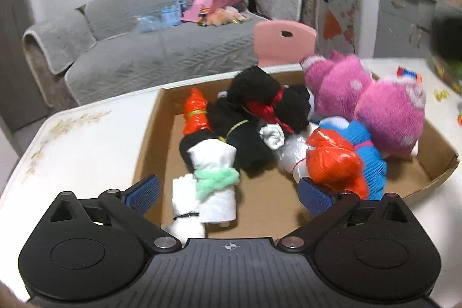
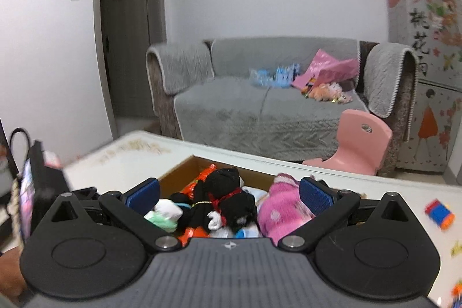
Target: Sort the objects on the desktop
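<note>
A shallow cardboard box (image 1: 156, 134) on the white table holds several soft toys: a black plush with a red ribbon (image 1: 260, 103), a pink fluffy plush (image 1: 384, 111), a white doll with a green scarf (image 1: 215, 178), and an orange and blue doll (image 1: 343, 160). My left gripper (image 1: 229, 194) hovers open over the box's near edge; the white doll lies between its fingers, untouched. My right gripper (image 2: 229, 197) is open above the same box (image 2: 176, 178), with the black plush (image 2: 228, 198) and pink plush (image 2: 283, 210) below it.
A grey sofa (image 2: 260, 106) with toys on it stands behind the table, with a pink child's chair (image 2: 358, 143) beside it. A small blue and red toy (image 2: 439, 214) lies on the table (image 2: 130, 160) to the right. A dark bag (image 2: 31, 192) stands at the left.
</note>
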A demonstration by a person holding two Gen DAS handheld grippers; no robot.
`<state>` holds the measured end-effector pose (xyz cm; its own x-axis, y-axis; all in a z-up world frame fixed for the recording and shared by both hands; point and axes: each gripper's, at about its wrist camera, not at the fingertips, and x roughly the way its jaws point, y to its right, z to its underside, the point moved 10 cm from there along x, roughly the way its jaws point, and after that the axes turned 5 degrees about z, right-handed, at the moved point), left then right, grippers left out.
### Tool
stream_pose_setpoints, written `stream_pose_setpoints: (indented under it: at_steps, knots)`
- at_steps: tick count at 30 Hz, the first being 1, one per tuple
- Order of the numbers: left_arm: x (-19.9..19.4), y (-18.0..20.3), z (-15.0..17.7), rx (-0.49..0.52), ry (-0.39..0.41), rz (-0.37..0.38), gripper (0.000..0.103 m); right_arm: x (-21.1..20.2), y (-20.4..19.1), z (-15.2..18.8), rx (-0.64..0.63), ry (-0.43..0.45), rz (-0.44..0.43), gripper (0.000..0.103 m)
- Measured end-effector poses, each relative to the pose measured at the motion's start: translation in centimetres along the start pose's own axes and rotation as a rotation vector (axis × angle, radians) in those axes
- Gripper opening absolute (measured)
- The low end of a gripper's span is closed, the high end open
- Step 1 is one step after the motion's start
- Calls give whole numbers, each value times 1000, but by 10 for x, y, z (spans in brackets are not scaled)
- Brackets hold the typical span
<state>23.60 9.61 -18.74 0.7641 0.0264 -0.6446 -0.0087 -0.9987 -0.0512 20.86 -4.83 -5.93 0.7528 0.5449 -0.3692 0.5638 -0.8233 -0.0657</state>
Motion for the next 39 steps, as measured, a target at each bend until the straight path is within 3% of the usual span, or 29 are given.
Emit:
stream_pose_setpoints:
  at_steps: [5,10,16,21,24,27,31,33,35,36,37,39]
  knots:
    - [-29,-9,-10,-94,36,-4,102,-35,15,13,120,78,7,103]
    - [-84,-2,-17,-112,116,-25,103,-47,21,31,179,73,15,103]
    - [-136,18,-18,-125,160,73,103,-64,17,39,205,69,-2,103]
    - [-155,31,-26,-78,193,26,103,-82,11,39,207,89,-17,103]
    - [-163,29,-29,-122,204,-17,103,-91,7,41,199,97,-20,103]
    - [-166,29,-32,-185,200,60,103,-96,7,44,198,101,-18,103]
    - [-171,25,-34,-308,255,176,102,-102,10,51,207,98,-10,103]
    - [-174,26,-35,-345,288,271,102,-103,10,54,208,94,-7,103]
    - [-176,25,-32,-414,323,417,102,-102,10,58,210,86,-6,103]
    - [-174,23,-30,-453,315,441,103,-103,9,61,211,83,-6,103]
    - [-169,22,-28,-431,284,400,102,-102,9,63,213,79,-4,103]
    - [-166,25,-26,-292,283,240,102,-103,9,68,221,73,-7,103]
